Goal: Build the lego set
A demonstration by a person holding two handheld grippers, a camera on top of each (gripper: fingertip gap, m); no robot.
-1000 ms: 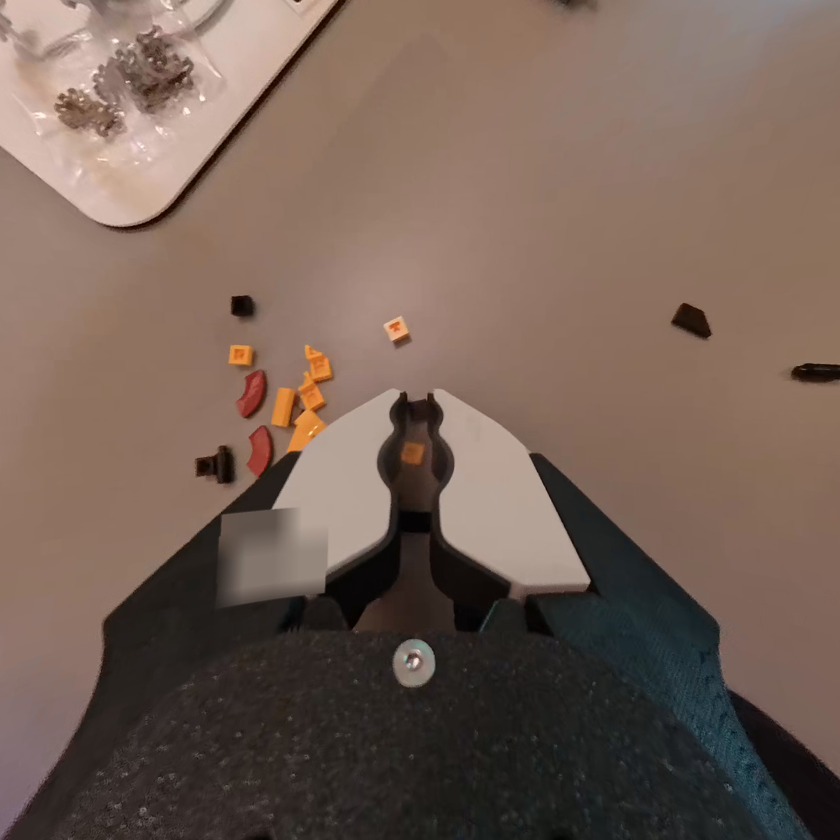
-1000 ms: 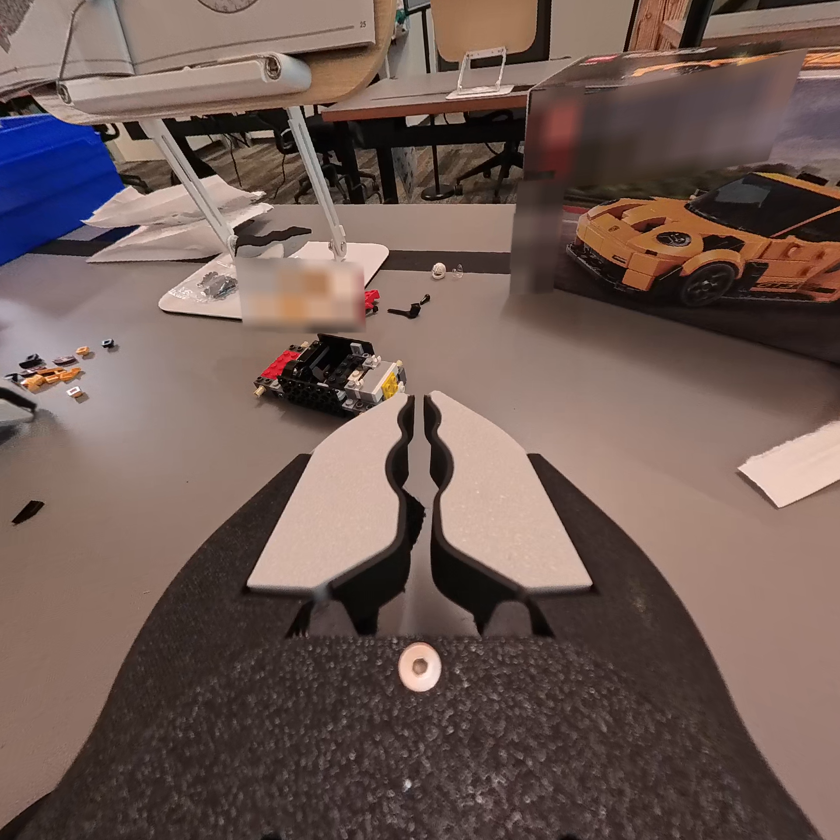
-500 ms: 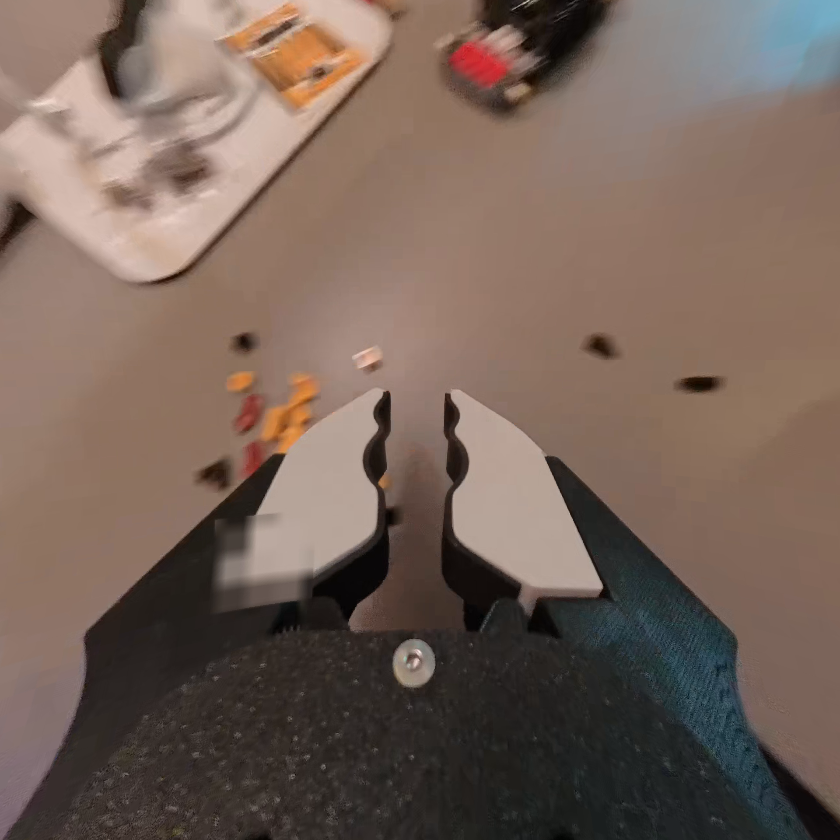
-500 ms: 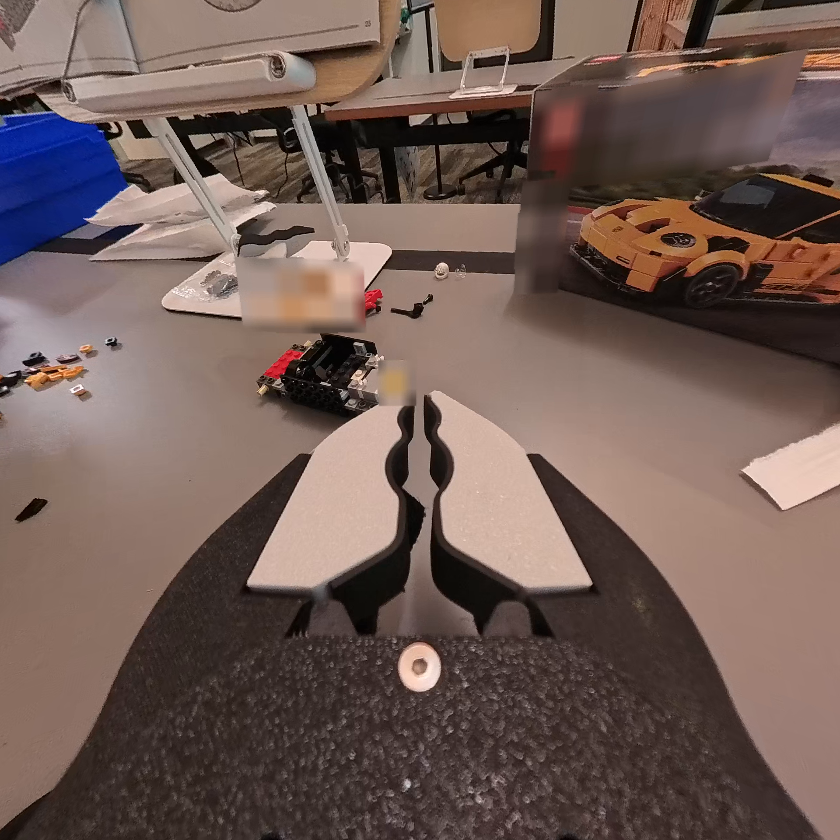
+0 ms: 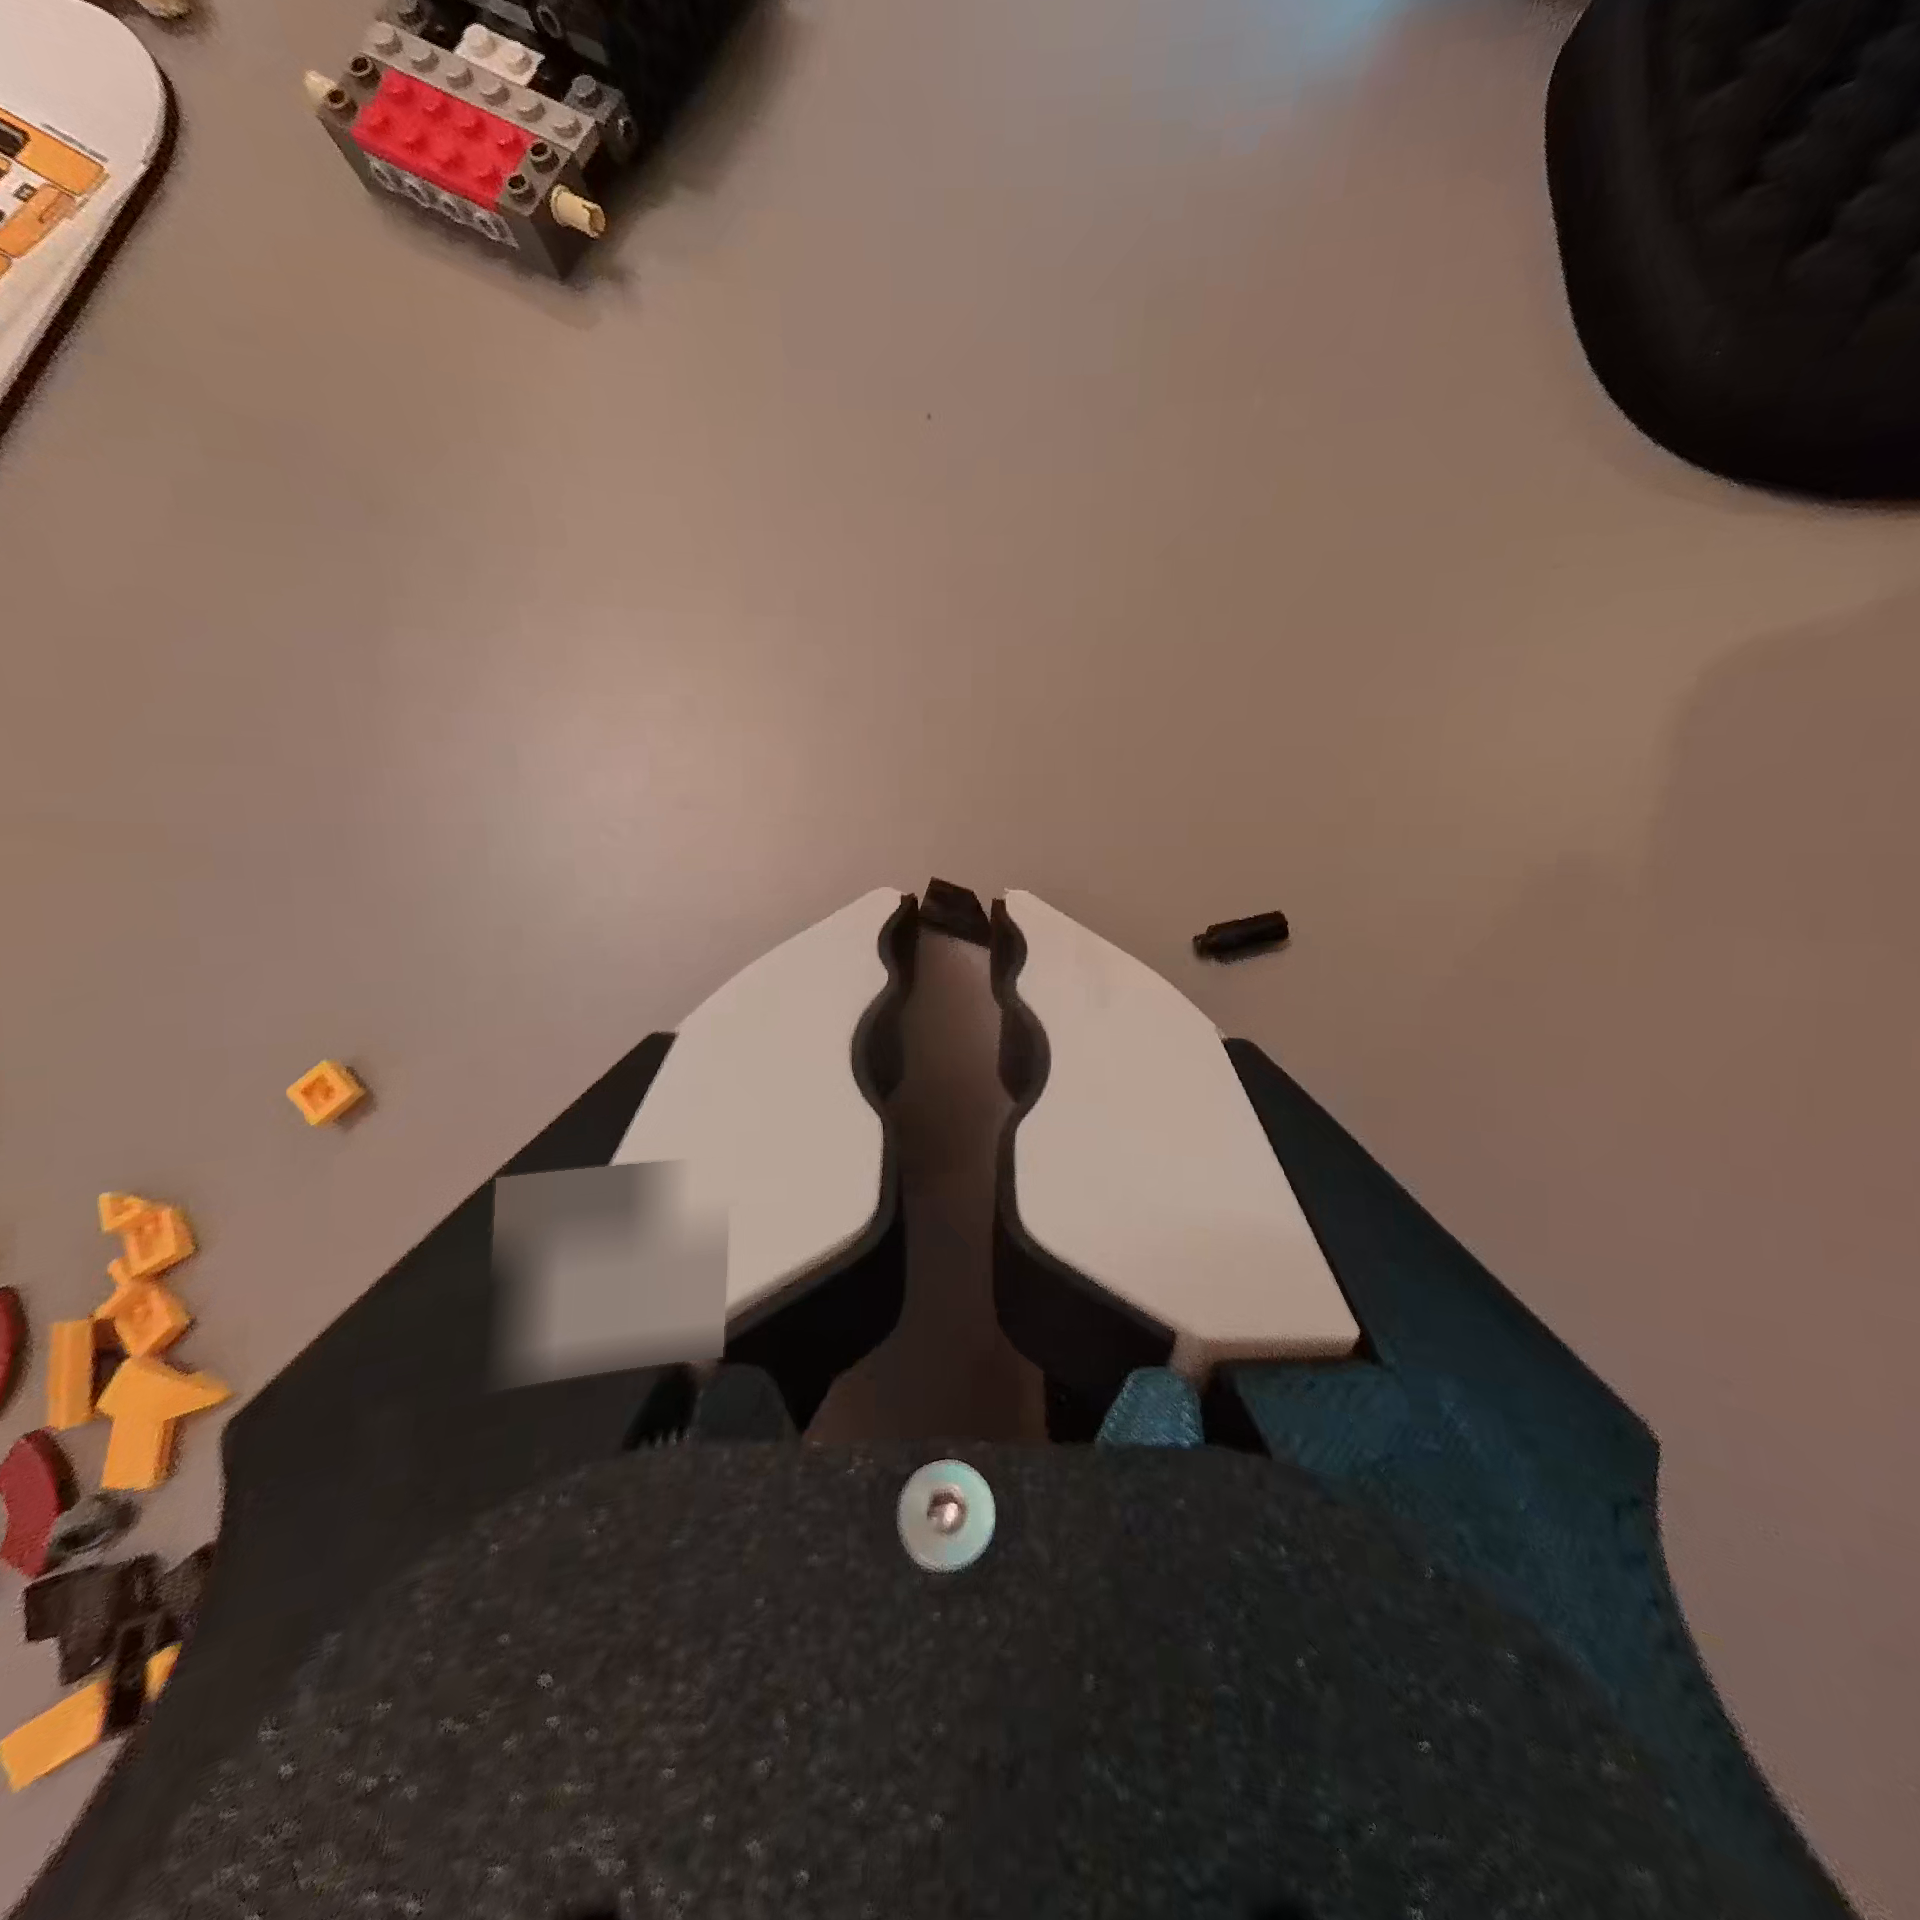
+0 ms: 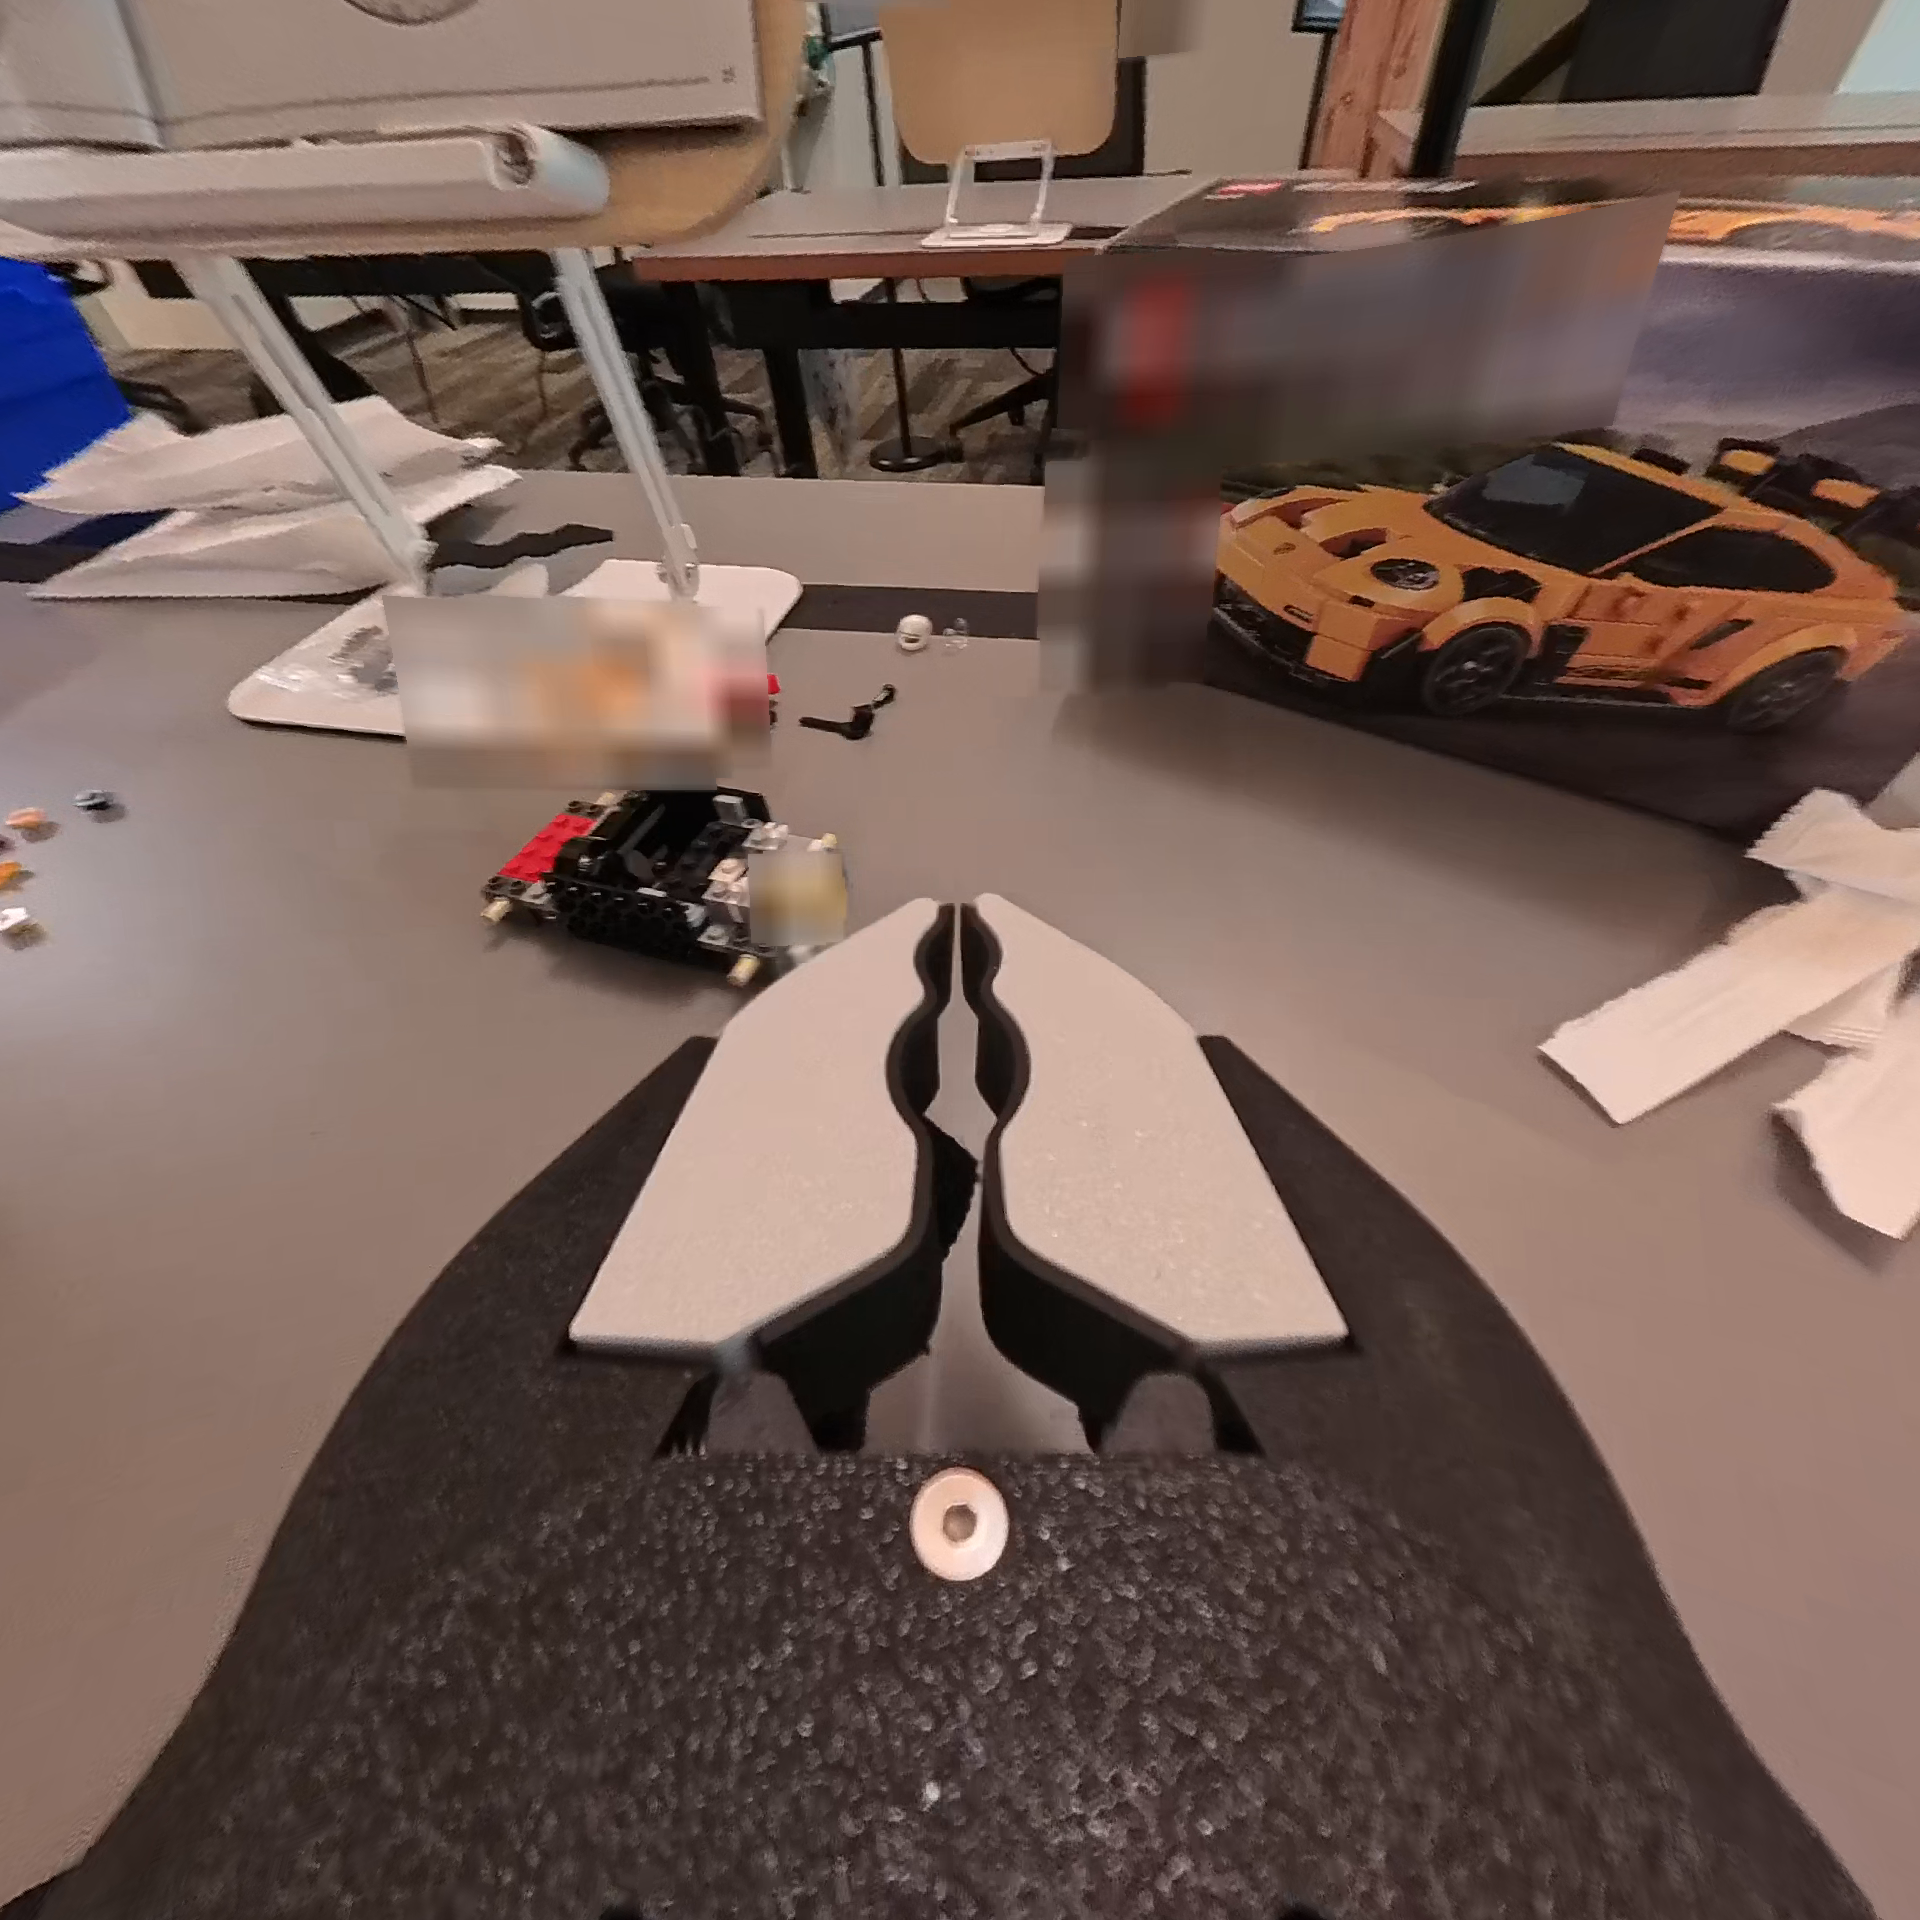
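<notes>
My left hand-held gripper [image 5: 954, 909] is parted around a small black sloped brick [image 5: 956, 906] at frame centre; I'd close squarely, lift straight. Right hand-held gripper [image 6: 956, 914] is closed, empty.

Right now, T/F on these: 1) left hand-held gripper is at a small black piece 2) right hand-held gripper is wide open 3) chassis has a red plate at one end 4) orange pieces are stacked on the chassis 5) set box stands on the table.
1. True: the small black piece sits between the left hand-held gripper tips.
2. False: the right hand-held gripper is shut, holding nothing.
3. True: the chassis carries a red plate.
4. False: the orange pieces lie loose on the table.
5. True: the set box stands upright.
</notes>
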